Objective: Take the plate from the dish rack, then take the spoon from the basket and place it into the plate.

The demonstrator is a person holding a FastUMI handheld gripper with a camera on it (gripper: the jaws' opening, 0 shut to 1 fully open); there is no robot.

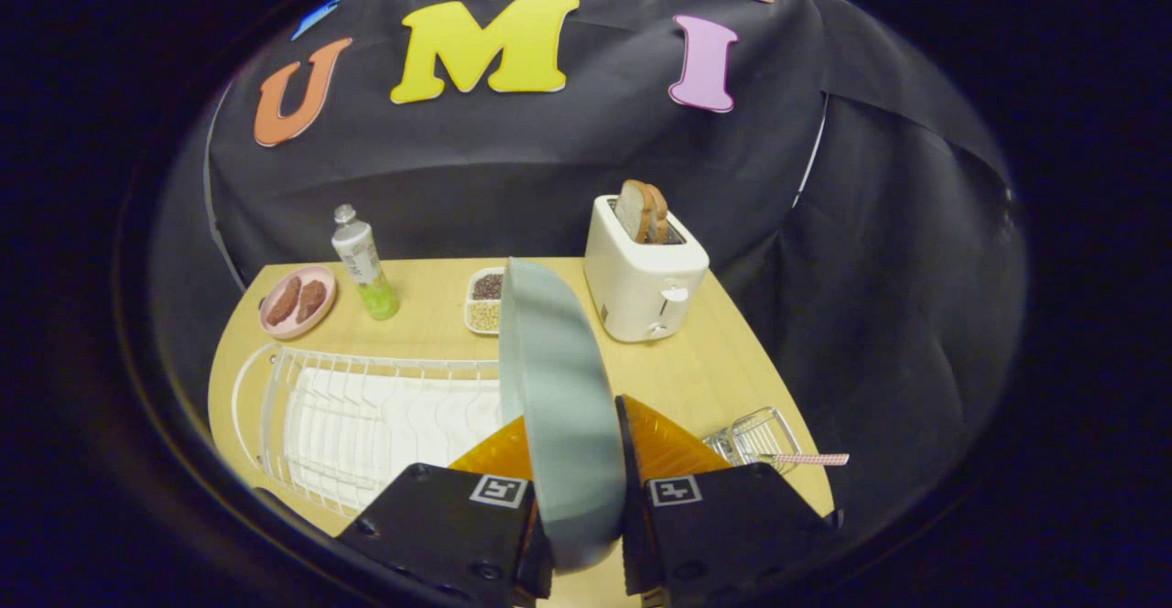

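We are gripping the grey plate (563, 407) on edge with our tongs (579, 439), both fingers pressing it, above the table (696, 370). The white dish rack (366, 416) is lying left; the spoon (806, 459) is resting across the basket (755, 434) right.

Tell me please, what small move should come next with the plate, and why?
Probably lower the plate flat onto the bare table between the dish rack and the basket. The tongs are shut on the plate, holding it on edge above the table, already out of the rack. The spoon lies in the basket, so the tongs must be freed first.
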